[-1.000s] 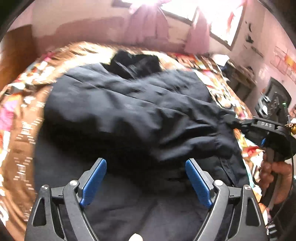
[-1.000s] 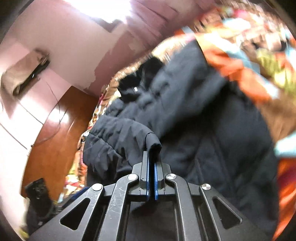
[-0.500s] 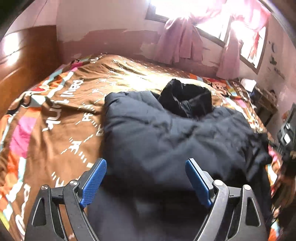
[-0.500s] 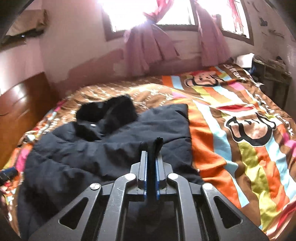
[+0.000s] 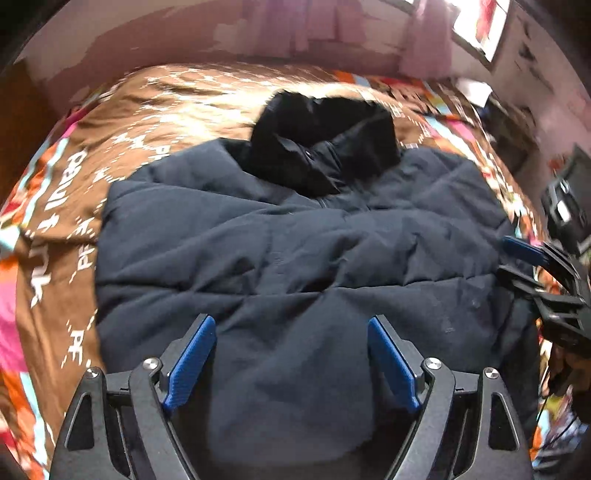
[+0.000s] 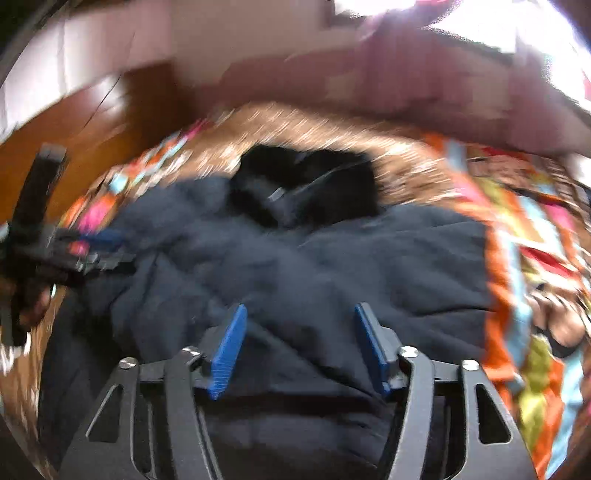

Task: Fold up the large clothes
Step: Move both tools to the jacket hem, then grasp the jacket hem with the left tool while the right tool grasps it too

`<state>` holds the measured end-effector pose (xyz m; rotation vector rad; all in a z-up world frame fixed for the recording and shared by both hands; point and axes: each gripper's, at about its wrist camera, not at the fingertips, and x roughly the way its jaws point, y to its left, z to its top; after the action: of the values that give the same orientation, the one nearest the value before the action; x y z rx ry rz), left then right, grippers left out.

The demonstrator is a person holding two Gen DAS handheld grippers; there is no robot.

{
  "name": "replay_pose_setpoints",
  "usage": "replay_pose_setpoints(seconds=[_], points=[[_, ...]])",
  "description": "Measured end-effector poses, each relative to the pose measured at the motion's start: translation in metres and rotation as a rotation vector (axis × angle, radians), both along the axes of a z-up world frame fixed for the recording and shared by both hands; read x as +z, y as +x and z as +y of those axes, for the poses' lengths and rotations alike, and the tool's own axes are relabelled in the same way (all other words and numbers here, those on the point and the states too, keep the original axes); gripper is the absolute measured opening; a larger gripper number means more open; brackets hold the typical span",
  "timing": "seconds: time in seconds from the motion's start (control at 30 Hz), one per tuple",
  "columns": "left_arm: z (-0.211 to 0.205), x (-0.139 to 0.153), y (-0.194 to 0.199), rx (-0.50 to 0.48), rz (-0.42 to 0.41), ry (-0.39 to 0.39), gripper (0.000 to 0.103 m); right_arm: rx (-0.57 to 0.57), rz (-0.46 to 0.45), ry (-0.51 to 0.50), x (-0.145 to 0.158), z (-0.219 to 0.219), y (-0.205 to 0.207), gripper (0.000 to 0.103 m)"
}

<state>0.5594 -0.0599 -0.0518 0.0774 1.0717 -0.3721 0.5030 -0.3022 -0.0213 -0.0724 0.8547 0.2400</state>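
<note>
A large dark navy padded jacket [image 5: 295,251] lies on the bed with its black hood [image 5: 325,144] at the far end; both sleeves are folded across the body. It also shows in the right wrist view [image 6: 332,266]. My left gripper [image 5: 291,354] is open and empty, hovering over the jacket's near hem. My right gripper [image 6: 299,343] is open and empty over the near part of the jacket; it also shows at the jacket's right edge in the left wrist view [image 5: 532,266]. The left gripper shows blurred at the left in the right wrist view [image 6: 85,251].
The bed has a brown patterned cover [image 5: 66,221] on the left and colourful stripes [image 6: 535,295] on the right. A wooden headboard [image 6: 85,122] stands at the left, a pink wall with curtains [image 5: 332,33] behind, and cluttered furniture [image 5: 517,125] at the far right.
My right gripper opened and let go of the sleeve, which now lies across the jacket. Both grippers have shifted over the near hem, and the views are blurred by motion.
</note>
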Motion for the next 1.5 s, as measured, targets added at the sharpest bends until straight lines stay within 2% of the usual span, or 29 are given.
replay_pose_setpoints(seconds=[0.07,0.2,0.27,0.37,0.5,0.6,0.67,0.77,0.9,0.97,1.2,1.3,1.37,1.47,1.5], points=[[-0.005,-0.014,0.007,-0.031,0.031,0.036,0.082,0.012,0.077,-0.029,-0.017,0.007,0.017,0.047],[-0.008,-0.034,0.015,-0.049,0.057,0.046,0.082,-0.005,0.176,0.029,-0.045,-0.002,0.029,0.047],[-0.010,-0.042,0.016,-0.045,0.039,0.050,0.082,-0.010,0.157,0.014,-0.055,0.002,0.026,0.047],[-0.017,-0.053,0.015,-0.037,0.000,0.086,0.083,0.012,0.111,-0.085,-0.066,0.015,0.019,0.047],[-0.021,-0.057,0.019,-0.049,0.002,0.119,0.083,0.018,0.108,-0.088,-0.072,0.015,0.016,0.047],[-0.015,-0.046,0.023,-0.054,0.018,0.089,0.083,0.042,0.123,-0.083,-0.063,0.015,0.021,0.047],[-0.004,-0.033,0.027,-0.040,0.018,0.023,0.083,0.075,0.130,-0.079,-0.054,0.012,0.024,0.047],[0.013,-0.016,0.041,0.032,0.000,-0.031,0.083,0.110,0.098,-0.076,-0.037,0.004,0.027,0.047],[0.026,0.005,0.084,0.128,-0.007,-0.105,0.083,0.066,0.028,-0.039,-0.009,-0.014,0.047,0.049],[0.022,0.012,0.112,0.152,-0.026,-0.107,0.083,0.032,0.014,-0.021,0.000,-0.023,0.069,0.055],[-0.022,0.026,0.207,0.112,-0.093,-0.030,0.080,-0.112,0.022,0.054,0.021,-0.050,0.192,0.054],[-0.040,0.028,0.235,0.077,-0.078,-0.022,0.067,-0.113,0.031,0.034,0.027,-0.048,0.240,0.054],[-0.052,0.024,0.250,0.067,-0.033,-0.016,0.045,-0.100,0.058,0.005,0.025,-0.041,0.267,0.053],[-0.061,0.019,0.262,0.069,0.004,-0.028,0.025,-0.055,0.157,-0.032,0.012,-0.028,0.297,0.052],[-0.063,0.020,0.264,0.073,0.012,-0.035,0.019,-0.044,0.183,-0.047,0.007,-0.025,0.302,0.045]])
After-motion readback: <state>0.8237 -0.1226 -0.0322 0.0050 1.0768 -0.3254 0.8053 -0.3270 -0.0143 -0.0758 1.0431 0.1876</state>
